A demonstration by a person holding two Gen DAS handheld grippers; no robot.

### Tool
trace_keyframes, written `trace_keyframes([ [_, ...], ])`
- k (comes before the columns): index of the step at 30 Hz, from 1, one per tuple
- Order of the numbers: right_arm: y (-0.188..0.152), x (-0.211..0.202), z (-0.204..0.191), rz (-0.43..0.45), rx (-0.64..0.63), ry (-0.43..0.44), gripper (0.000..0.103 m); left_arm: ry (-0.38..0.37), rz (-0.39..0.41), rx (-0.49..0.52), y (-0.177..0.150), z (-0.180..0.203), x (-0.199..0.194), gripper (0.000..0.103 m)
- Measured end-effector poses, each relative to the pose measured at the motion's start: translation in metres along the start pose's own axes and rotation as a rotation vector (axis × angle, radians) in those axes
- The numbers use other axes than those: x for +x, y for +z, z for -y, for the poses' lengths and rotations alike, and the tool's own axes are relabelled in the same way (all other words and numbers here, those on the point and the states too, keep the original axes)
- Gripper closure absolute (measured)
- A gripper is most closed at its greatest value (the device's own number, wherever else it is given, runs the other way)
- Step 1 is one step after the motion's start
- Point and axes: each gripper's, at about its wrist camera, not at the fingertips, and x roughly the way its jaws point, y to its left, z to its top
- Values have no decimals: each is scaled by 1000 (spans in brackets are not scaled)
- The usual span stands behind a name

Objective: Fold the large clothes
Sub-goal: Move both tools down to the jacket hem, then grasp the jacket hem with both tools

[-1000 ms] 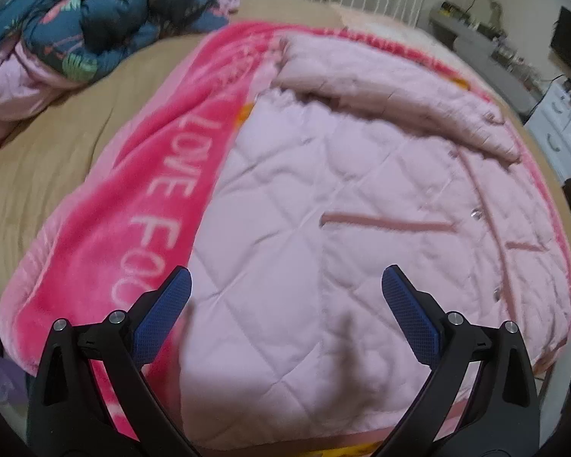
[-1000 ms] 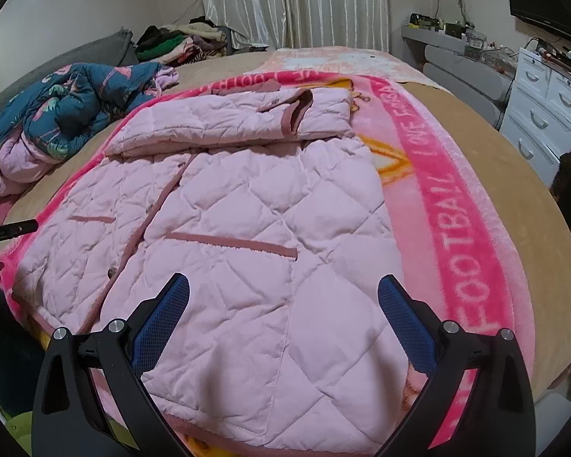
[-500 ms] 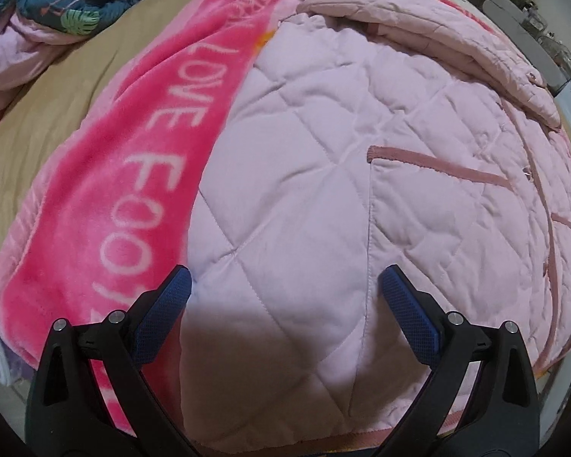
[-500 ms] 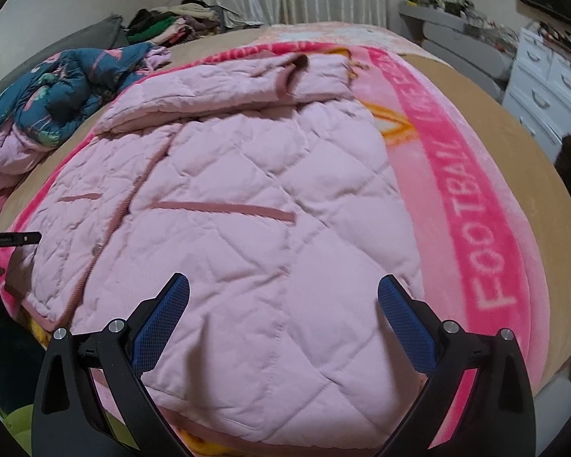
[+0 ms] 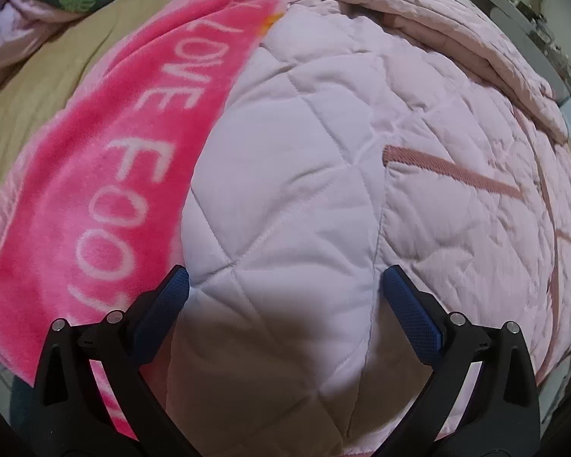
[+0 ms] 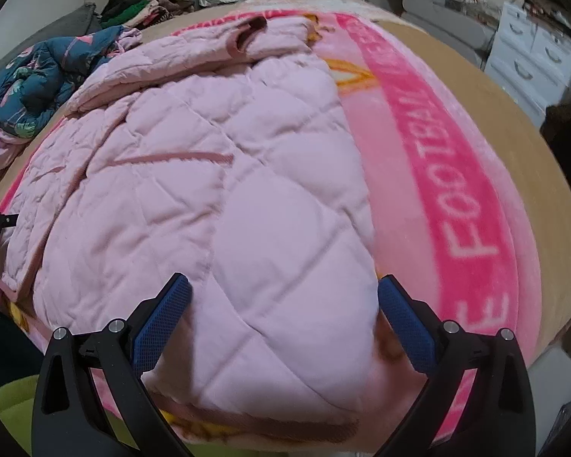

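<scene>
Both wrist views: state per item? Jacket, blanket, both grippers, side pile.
pink quilted jacket: laid flat, sleeves folded across top
pink blanket: spread under jacket
left gripper: open, over hem
right gripper: open, over hem
blue floral bedding: crumpled beside blanket

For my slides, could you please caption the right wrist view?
Open right tongs above the pink quilted coat's hem.

Each hand-held gripper (image 5: 281,285) (image 6: 283,295): black angular arms, silver screws, textured blue pads (image 5: 411,314) on both fingers.
</scene>
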Motion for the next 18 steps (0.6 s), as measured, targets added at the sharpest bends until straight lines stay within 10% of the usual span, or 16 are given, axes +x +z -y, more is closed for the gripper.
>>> trace_keyframes([
  [13,-12,-3,-8,-64,49,245,10,-24,-1,-19,10,0,8,9],
  [18,0,-16,-8,-28,67,320,58,-47,20,5,5,5,0,24],
])
